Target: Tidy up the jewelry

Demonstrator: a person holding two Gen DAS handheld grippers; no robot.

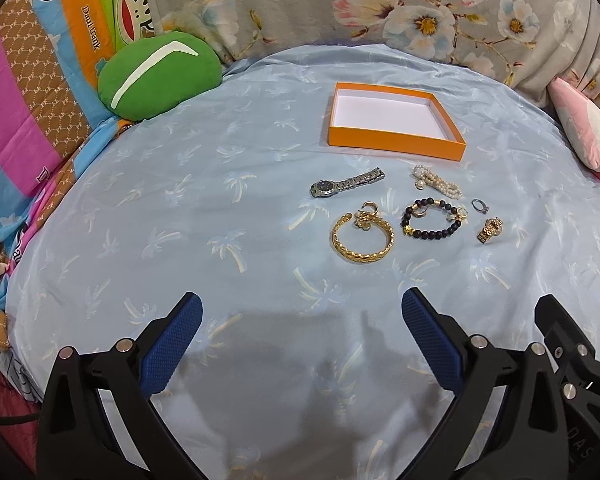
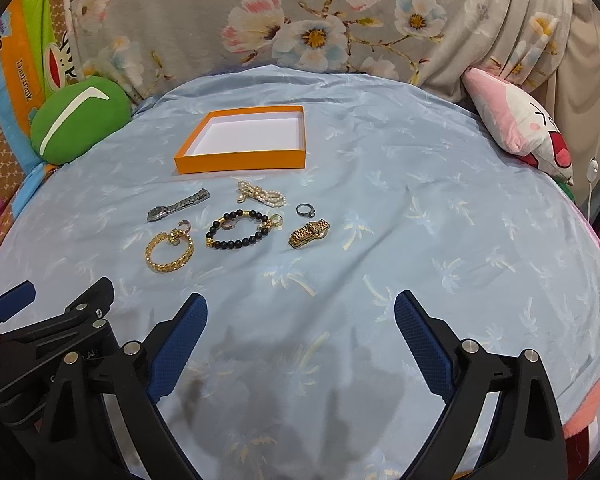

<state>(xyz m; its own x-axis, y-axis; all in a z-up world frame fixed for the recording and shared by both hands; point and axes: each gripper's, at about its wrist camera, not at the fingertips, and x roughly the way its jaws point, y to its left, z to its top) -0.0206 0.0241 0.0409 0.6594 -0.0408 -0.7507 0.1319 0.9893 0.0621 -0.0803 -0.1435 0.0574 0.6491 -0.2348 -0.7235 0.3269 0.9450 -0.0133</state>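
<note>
Jewelry sits mid-frame on the blue bedsheet (image 1: 180, 208): silver watch (image 1: 346, 184), gold bangle (image 1: 362, 238), bead bracelet (image 1: 434, 220), pearls (image 1: 438, 184). Orange box (image 1: 396, 140) just above them, empty. Nothing picked yet, I'd say. My left gripper (image 1: 302, 312) and right gripper (image 2: 300, 312) hover low at the bottom, fingers spread wide, holding nothing. Next: reach forward for one piece.

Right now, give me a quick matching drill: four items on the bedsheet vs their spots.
Items:
1. orange box
2. silver watch
3. gold bangle
4. silver ring

Places:
A. nearest the left gripper
B. farthest back, empty
C. right of the pearl bracelet
D. directly behind the bangle

Pairs: 1-B, 2-D, 3-A, 4-C
</note>
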